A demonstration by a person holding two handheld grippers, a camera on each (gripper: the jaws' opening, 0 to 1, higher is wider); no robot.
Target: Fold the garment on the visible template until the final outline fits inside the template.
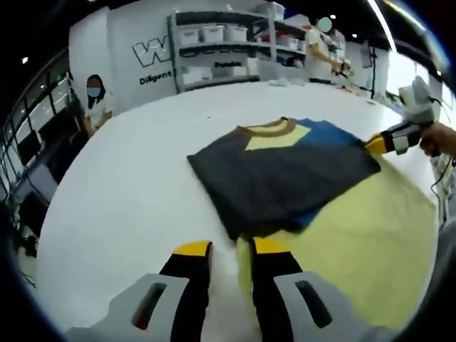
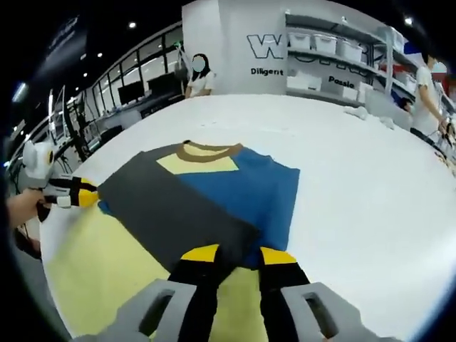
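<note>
One shirt [image 1: 285, 174], one pale yellow template sheet [image 1: 370, 242], two grippers, all on one white table [image 1: 128, 185].

The shirt is partly folded: a dark grey panel lies over the blue body, with a brown collar [image 1: 271, 128] and a yellow patch below it. It lies across the sheet's edge, part on the sheet and part on bare table.

Left gripper [image 1: 231, 249]: jaws a little apart over the table at the shirt's near hem, nothing between them; whether the tips touch cloth, cannot tell. In the right gripper view it comes in at the left, tips at the shirt's side edge [image 2: 91, 199].

Right gripper [image 2: 239, 254]: jaws part open at the grey fold's edge; a grip on cloth, cannot tell.

Shirt's long axis runs collar to hem, collar pointing away toward the shelves [image 1: 228, 43]. Three people stand in the background.
</note>
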